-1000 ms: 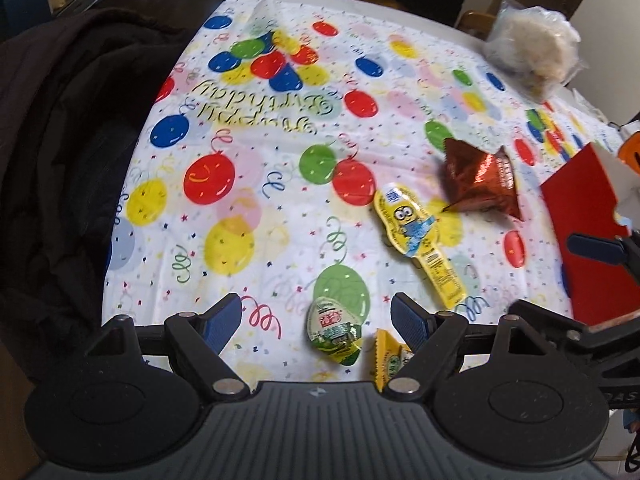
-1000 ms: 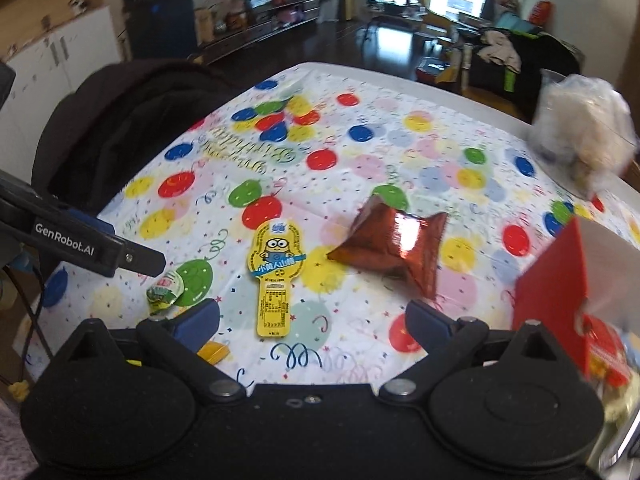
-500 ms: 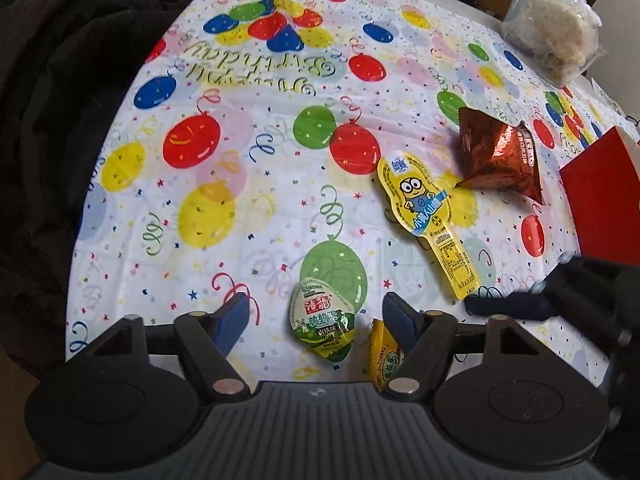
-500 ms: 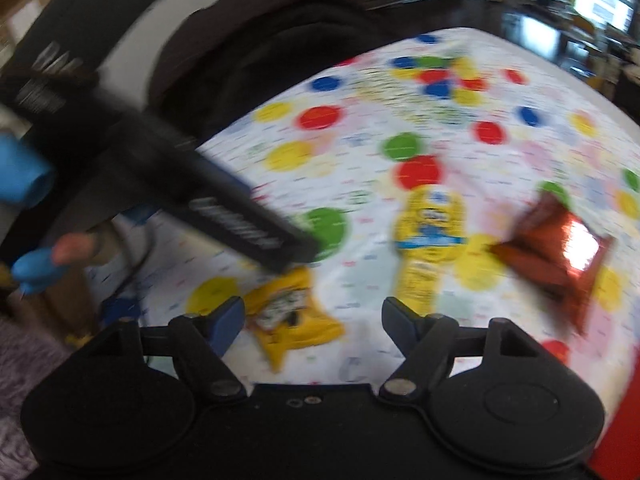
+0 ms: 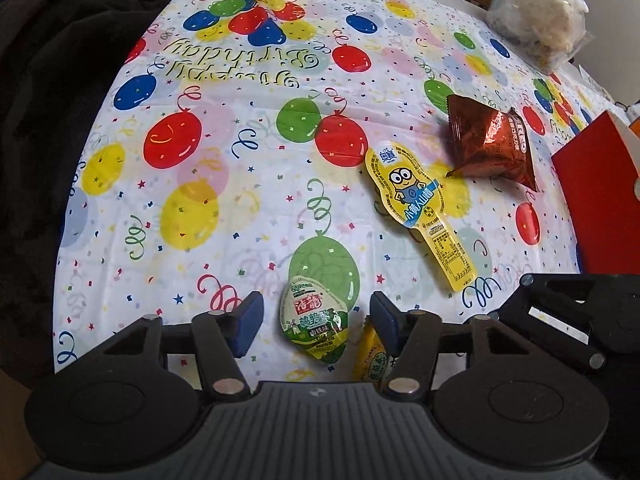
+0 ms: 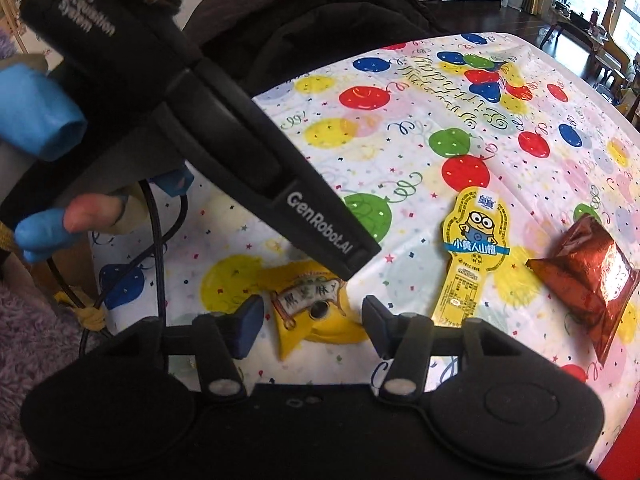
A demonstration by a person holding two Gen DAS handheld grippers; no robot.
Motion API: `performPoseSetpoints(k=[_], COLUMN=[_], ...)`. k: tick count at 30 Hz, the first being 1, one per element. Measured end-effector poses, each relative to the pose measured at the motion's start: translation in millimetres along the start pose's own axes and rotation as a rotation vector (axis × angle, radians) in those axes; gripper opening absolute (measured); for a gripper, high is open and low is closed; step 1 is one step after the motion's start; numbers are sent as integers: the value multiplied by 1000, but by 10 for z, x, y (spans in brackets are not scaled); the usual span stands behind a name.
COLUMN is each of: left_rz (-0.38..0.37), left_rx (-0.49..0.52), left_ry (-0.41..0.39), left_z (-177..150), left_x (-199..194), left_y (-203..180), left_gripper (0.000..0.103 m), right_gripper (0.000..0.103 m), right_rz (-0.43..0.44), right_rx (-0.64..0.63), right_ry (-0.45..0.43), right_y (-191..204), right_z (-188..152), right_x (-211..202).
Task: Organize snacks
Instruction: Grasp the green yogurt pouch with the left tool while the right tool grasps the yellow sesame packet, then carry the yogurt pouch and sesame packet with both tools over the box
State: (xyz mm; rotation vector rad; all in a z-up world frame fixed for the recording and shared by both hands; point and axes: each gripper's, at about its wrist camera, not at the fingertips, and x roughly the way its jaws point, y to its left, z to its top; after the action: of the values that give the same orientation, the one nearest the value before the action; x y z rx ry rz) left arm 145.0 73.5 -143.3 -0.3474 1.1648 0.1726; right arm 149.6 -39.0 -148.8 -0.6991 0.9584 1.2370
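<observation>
On the balloon-printed plastic tablecloth (image 5: 248, 208), the left gripper (image 5: 316, 316) is closing around a green-and-white egg-shaped snack packet (image 5: 316, 326), not yet pinching it, while the right gripper (image 6: 312, 326) closes likewise around a small yellow snack pouch (image 6: 308, 308).

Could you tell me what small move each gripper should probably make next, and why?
Probably keep closing. The left gripper straddles the green-and-white snack pack and the right gripper straddles the yellow snack pack. Both sets of jaws are closing, but gaps still show beside each pack, so neither is gripped yet.
</observation>
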Motion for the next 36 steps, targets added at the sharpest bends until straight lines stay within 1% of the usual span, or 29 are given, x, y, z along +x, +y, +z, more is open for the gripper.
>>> performPoseSetpoints(k=[2, 3, 5, 10, 16, 21, 30, 36], left_rz=[-2, 5, 5, -12, -23, -42, -67, -85], left_rx=[-4, -5, -1, -4, -35, -46, -29, -7], left_ry=[-2, -3, -5, -11, -14, -29, -57, -83], left_z=[-1, -1, -7, -37, -60, -89, -147, -170], left_x=[-9, -13, -17, -34, -72, -167, -350, -509], left_y=[22, 32, 56, 110, 232, 301, 362, 357], left_gripper=[46, 40, 35, 34, 34, 34, 34, 34], right_gripper=[48, 44, 42, 37, 34, 32, 31, 31], right_rz=[-8, -5, -6, -16, -28, -57, -110, -149], right_rx=[1, 7, 21, 50, 140, 202, 278, 337], right_ry=[-1, 1, 0, -6, -17, -37, -77, -138], right_y=[26, 28, 38, 72, 37, 35, 63, 65], right_z=[-11, -11, -11, -23, -70, -119, -160, -195], right_x=[-8, -9, -12, -45, -105, -206, -344, -575])
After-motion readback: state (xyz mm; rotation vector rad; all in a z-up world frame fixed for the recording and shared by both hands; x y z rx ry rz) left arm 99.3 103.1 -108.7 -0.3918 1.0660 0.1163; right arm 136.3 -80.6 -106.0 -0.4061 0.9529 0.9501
